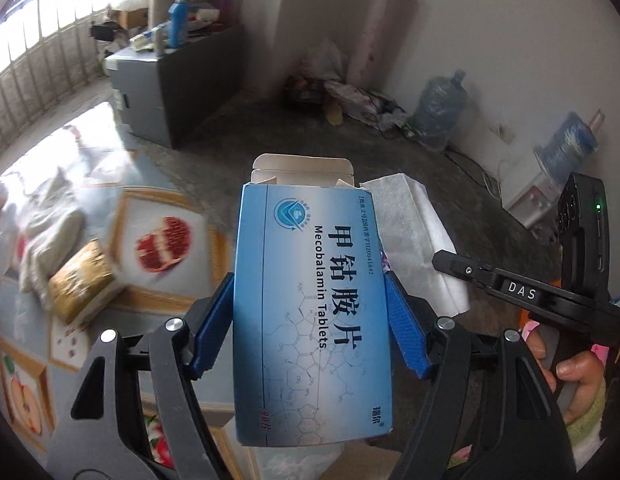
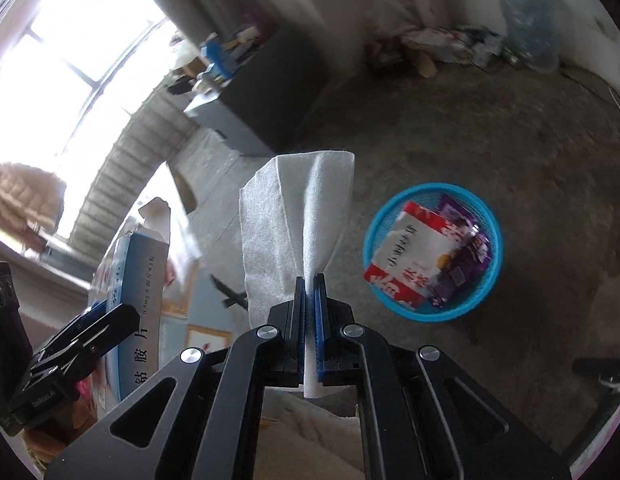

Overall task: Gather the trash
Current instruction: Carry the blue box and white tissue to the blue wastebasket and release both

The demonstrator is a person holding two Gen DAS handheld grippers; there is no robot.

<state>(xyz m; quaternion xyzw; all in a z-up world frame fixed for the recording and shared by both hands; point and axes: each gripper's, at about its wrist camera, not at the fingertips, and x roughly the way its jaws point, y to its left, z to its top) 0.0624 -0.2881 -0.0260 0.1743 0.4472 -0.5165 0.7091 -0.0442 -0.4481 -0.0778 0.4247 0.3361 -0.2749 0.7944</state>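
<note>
Left gripper (image 1: 310, 312) clamped on blue medicine box (image 1: 312, 300), right gripper (image 2: 309, 312) pinched tight on white tissue (image 2: 293, 216), blue trash basket (image 2: 486, 292) on floor at three o'clock of tissue, holding wrappers (image 2: 422, 256)

Bare floor (image 2: 490, 128) lies open around the blue basket (image 2: 490, 280), itself part-filled by wrappers (image 2: 414, 260)

Blue tablet box (image 1: 312, 304) between jaws
</note>
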